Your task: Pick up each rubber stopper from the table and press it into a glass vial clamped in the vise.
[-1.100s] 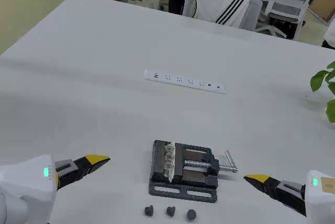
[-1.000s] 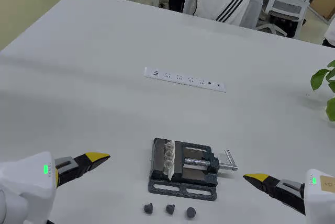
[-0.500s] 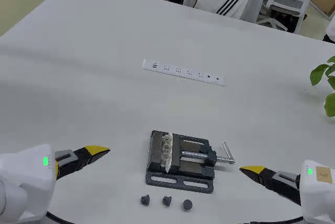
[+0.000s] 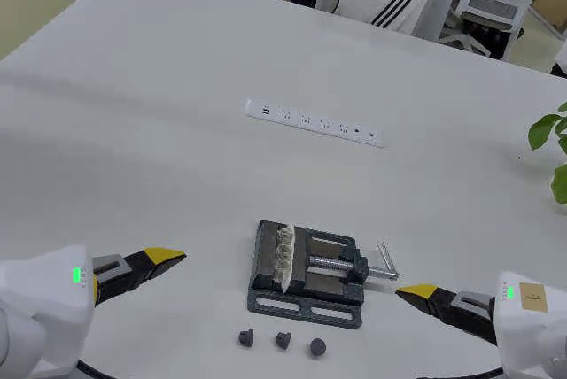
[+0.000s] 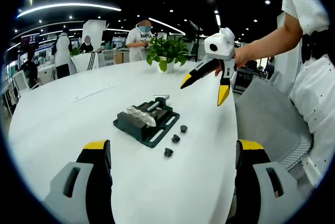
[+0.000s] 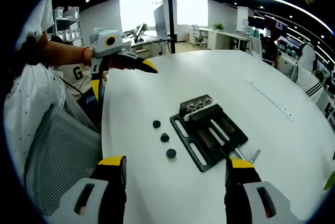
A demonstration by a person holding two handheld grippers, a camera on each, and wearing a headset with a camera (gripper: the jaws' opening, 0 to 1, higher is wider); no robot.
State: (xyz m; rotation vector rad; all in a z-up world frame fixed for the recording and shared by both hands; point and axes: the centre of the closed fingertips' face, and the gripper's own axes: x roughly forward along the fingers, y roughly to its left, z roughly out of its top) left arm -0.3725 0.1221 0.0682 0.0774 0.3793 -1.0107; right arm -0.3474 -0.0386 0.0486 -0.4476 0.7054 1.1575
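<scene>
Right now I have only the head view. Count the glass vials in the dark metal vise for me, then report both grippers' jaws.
Observer: In the right gripper view, three clear glass vials stand in a row in the dark metal vise, mouths looking unplugged.
Operator: Now the jaws, right side first.
Observer: In the left gripper view, the right gripper has its jaws spread, holding nothing.
Operator: And the other.
Observer: The left gripper is open and empty too.
</scene>
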